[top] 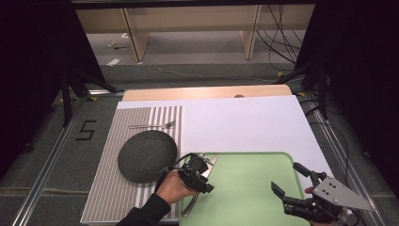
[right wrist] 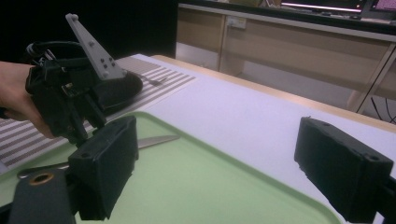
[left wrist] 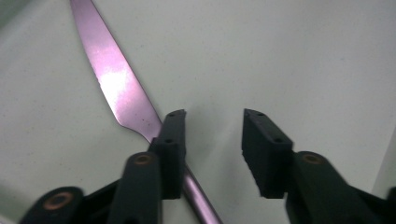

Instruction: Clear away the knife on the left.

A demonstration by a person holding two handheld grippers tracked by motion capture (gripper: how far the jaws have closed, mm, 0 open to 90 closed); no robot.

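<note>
Left hand-held gripper (left wrist: 212,128) beside knife (left wrist: 116,81)

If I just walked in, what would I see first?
Probably the big green tray at the near edge of the table, with a shiny knife lying on its left side. The left gripper hangs open right over the knife. A dark round plate sits on the striped mat.
</note>
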